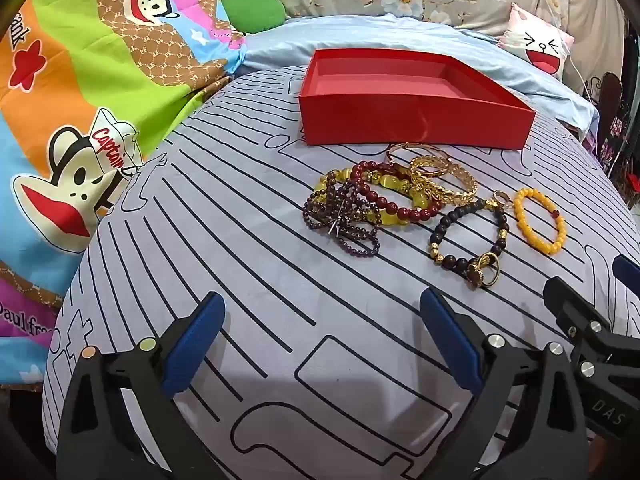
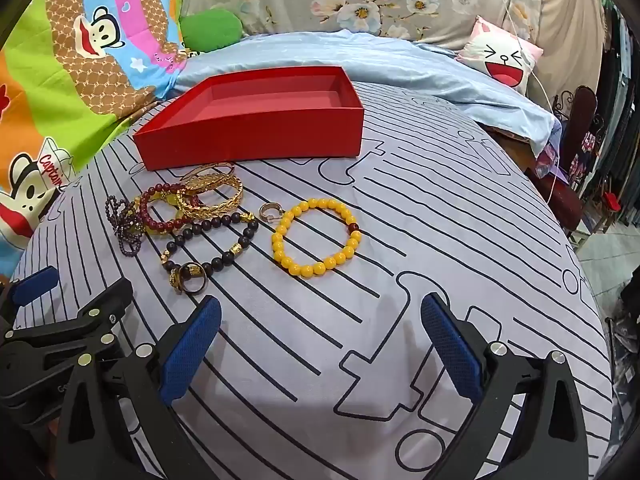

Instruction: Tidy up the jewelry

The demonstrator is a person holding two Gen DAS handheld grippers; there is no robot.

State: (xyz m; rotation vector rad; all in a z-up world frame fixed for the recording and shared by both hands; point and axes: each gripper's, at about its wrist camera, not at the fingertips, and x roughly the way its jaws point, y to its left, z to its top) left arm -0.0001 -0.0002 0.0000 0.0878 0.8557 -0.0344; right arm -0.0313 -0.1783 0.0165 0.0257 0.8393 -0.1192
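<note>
The jewelry all sat in a loose bunch on the bed, on a grey cover with black line drawings (image 2: pixel 420 220), just in front of one red box (image 2: pixel 256 140) that was open on top with nothing showing inside. Counting it up: one yellow bead bracelet (image 2: pixel 316 236) lay off on its own at the right of the bunch, one dark bead bracelet with gold spacers (image 2: pixel 212 244) sat just beside it, and two gold rings (image 2: pixel 190 276) were touching that dark one at its near end. One small gold hoop (image 2: pixel 269 212) rested between the dark and yellow bracelets. Behind those, gold bangles (image 2: pixel 214 190) were stacked together right up against the box front, looked like two or three, hard to tell. One red bead bracelet (image 2: pixel 168 208) overlapped a yellowish chunky one, and a tangle of small purple beads (image 2: pixel 126 220) sat furthest left.

Both tools hung over bare cover, short of the jewelry. The left tool (image 1: pixel 320 340) was spread wide and held nothing, and the right tool (image 2: pixel 320 340) was the same, wide apart and not gripping anything.

Further out there was one cartoon monkey blanket (image 1: pixel 80 100), one light blue sheet (image 2: pixel 360 60), one green cushion (image 2: pixel 210 28) and one pillow with a laughing face (image 2: pixel 500 60).
</note>
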